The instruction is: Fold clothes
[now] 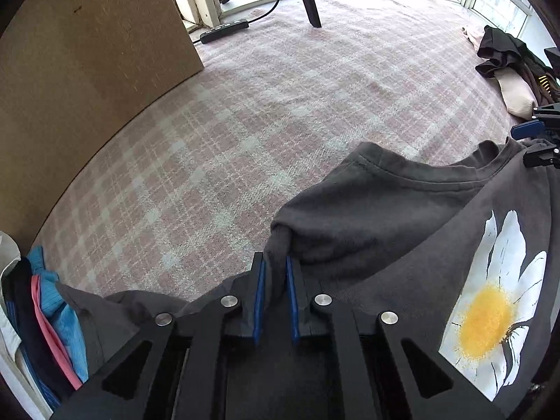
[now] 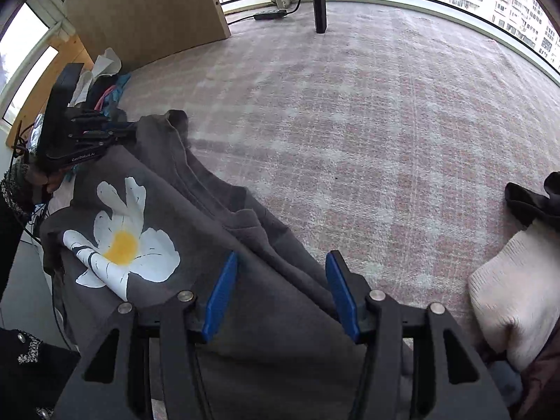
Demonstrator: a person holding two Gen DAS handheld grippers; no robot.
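Left wrist | left gripper (image 1: pixel 276 273) fingers pinch grey shirt (image 1: pixel 378 203) (daisy print) | right gripper (image 2: pixel 281 280) fingers spread, empty

One dark grey T-shirt (image 2: pixel 217 245) with one daisy print (image 2: pixel 122 241), two black grippers, left (image 1: pixel 276 269) and right (image 2: pixel 281 262), one power strip (image 1: pixel 224 29), two clothing heaps.

L tongs (image 1: pixel 274 273): jaws nearly closed, blue pads (image 1: pixel 259 301) nipping a bunch of shirt (image 1: pixel 367 210) fabric between them. Seen from R wrist view, L tongs (image 2: pixel 122 132) sit at far left, held level, tips pointing right into the shirt (image 2: pixel 210 245) edge.

R tongs (image 2: pixel 280 273): jaws spread wide, blue pads (image 2: pixel 220 297) well apart, cloth lying in the gap w/o being pinched. From L wrist view, R tongs (image 1: pixel 535 143) show at right edge only; tips by the shirt collar, state unclear there.
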